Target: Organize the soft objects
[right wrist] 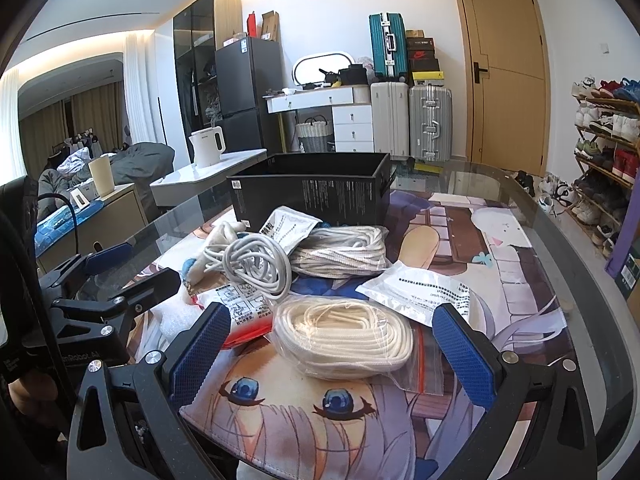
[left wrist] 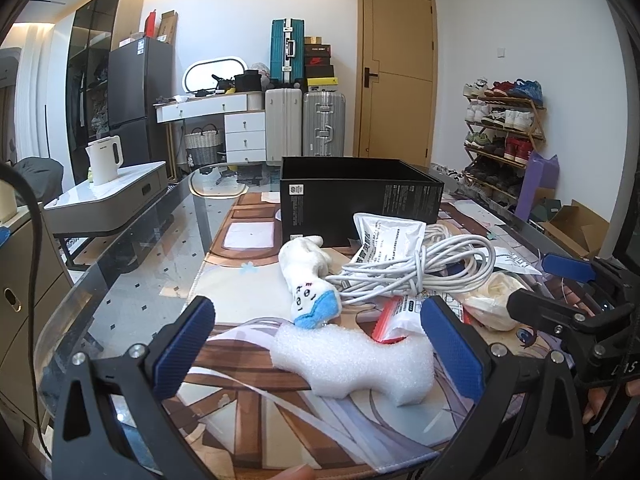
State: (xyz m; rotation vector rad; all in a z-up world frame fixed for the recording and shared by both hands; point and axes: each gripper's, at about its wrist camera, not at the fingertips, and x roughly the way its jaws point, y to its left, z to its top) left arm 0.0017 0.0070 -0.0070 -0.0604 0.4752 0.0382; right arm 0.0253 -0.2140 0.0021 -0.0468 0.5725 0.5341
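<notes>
The left gripper (left wrist: 320,344) is wide open and holds nothing; its blue, finely ribbed pads (left wrist: 182,350) stand on both sides of a white foam piece (left wrist: 356,360), which has a bumpy surface and an irregular, notched shape. The foam lies on the printed mat (left wrist: 248,396) near the front edge of the glass table (left wrist: 132,248).

Just behind the foam lies a fuzzy white plush toy (left wrist: 310,276) with a blue end, long and soft. Beside it is a bundle of smooth white cable (left wrist: 420,268), and behind this a flat silver foil pouch (left wrist: 388,236) leans at the black cardboard box (left wrist: 360,196), which is open at the top and stands toward the far edge of the table.

The right gripper (right wrist: 340,348) is also wide open and empty. Between its pads (right wrist: 200,354) rests a coil of thick cream rope in a clear plastic bag (right wrist: 344,340). Behind it lie a second, flat printed pouch (right wrist: 424,296) and another bagged bundle of braided rope (right wrist: 340,252).
</notes>
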